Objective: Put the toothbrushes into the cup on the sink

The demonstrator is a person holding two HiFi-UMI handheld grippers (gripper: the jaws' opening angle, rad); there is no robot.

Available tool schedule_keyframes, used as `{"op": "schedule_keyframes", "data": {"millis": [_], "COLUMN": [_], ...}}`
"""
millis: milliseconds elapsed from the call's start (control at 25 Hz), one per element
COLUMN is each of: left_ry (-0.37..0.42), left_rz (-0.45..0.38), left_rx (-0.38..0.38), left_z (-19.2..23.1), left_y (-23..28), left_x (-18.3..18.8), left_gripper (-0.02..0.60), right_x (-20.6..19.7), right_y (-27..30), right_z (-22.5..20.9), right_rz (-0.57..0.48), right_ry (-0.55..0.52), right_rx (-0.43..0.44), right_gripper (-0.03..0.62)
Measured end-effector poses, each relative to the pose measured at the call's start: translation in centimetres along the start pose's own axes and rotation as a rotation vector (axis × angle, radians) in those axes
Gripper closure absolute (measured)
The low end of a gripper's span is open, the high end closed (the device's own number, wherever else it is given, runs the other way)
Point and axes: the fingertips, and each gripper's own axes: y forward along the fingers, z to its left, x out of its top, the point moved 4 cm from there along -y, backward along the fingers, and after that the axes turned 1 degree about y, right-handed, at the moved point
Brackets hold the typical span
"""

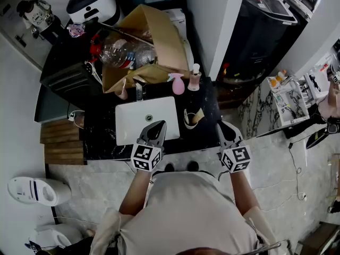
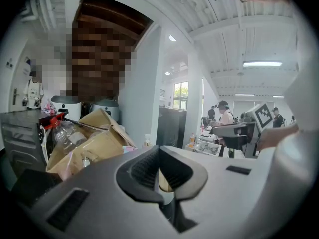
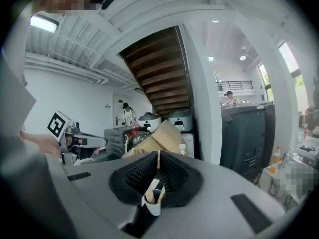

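A white cup (image 1: pixel 190 119) stands on the black counter (image 1: pixel 101 137), right of the white sink basin (image 1: pixel 130 122). Tan handles (image 1: pixel 197 116), apparently toothbrushes, lean inside it. My left gripper (image 1: pixel 159 125) hovers over the basin's front right corner, jaws shut with nothing between them. My right gripper (image 1: pixel 220 127) is at the counter's front right, right of the cup, also shut and empty. The left gripper view shows the closed left gripper (image 2: pixel 159 151) with the cup (image 2: pixel 167 185) behind it. In the right gripper view, the right gripper (image 3: pixel 158 156) is closed in front of the cup (image 3: pixel 152 199).
Behind the basin are a faucet (image 1: pixel 139 89), a pink bottle (image 1: pixel 177 84) and a pump bottle (image 1: pixel 195 78). A cardboard box (image 1: pixel 159 36) with plastic bottles (image 1: pixel 119 52) leans at the back. A white pillar (image 1: pixel 212 20) rises at the right. People stand far off.
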Motion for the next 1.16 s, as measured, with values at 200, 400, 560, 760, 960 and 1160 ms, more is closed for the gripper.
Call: {"op": "schedule_keyframes", "data": {"millis": [200, 400, 560, 760, 960, 1160], "left_ry": [0.000, -0.003, -0.007, -0.012, -0.018, -0.025], "left_rz": [-0.005, -0.003, -0.004, -0.004, -0.002, 0.004], "left_rx": [0.003, 0.006, 0.006, 0.004, 0.002, -0.003], "left_z": [0.0, 0.3, 0.6, 1.0, 1.3, 1.3], "left_y": [-0.6, -1.0, -0.9, -0.9, -0.7, -0.4], "left_x": [0.0, 0.0, 0.0, 0.0, -0.1, -0.1], "left_gripper": [0.574, 0.574, 0.574, 0.574, 0.574, 0.574], "right_x": [0.1, 0.4, 0.5, 0.7, 0.9, 1.2], "right_y": [-0.3, -0.2, 0.1, 0.4, 0.7, 0.9], "right_z": [0.3, 0.7, 0.9, 1.1, 1.1, 1.2], "right_rz": [-0.005, -0.010, -0.007, -0.003, -0.007, -0.010], "right_ry": [-0.006, -0.007, -0.012, -0.019, -0.020, -0.019], "right_rx": [0.006, 0.012, 0.018, 0.026, 0.030, 0.034], "right_gripper": [0.560, 0.560, 0.560, 0.560, 0.560, 0.561]}}
